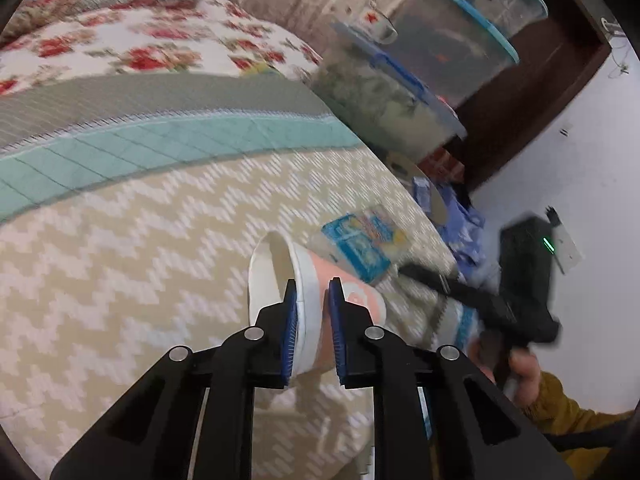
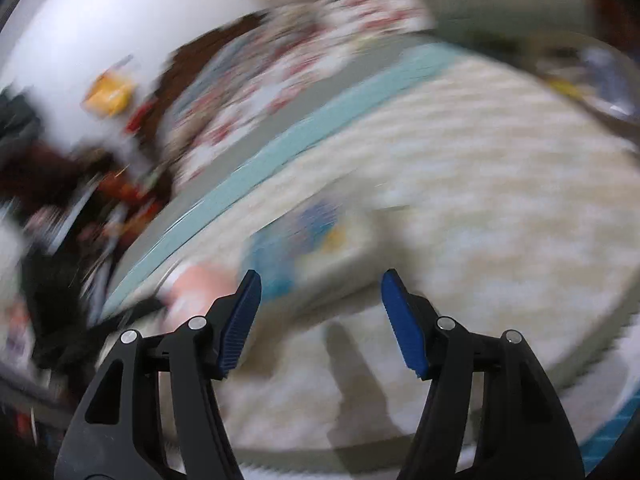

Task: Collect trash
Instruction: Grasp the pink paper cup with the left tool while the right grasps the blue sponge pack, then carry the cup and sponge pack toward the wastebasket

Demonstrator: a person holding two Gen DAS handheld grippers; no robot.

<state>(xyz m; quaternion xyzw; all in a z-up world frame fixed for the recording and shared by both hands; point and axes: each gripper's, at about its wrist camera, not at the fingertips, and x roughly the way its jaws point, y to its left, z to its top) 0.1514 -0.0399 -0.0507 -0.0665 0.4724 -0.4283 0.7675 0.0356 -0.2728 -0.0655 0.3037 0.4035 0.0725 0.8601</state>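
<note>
A white paper cup (image 1: 280, 276) with a pink print lies on its side on the zigzag-patterned bedspread (image 1: 140, 260). My left gripper (image 1: 313, 285) is shut on the cup's wall near the rim, one blue pad inside the mouth and one outside. Just beyond the cup lies a blue and white packet (image 1: 360, 240). In the blurred right wrist view, the right gripper (image 2: 320, 276) stands open with nothing between its pads. It sits just short of the packet (image 2: 304, 236), with the cup (image 2: 196, 284) to its left. The same black gripper (image 1: 500, 304) shows at the bed's right edge.
Clear plastic storage bins (image 1: 400, 100) with blue lids are stacked beside the bed at the upper right, and a blue plastic bag (image 1: 460, 220) sits below them. A floral quilt (image 1: 140, 40) covers the far end. A hand in a mustard sleeve (image 1: 528, 376) holds the right gripper.
</note>
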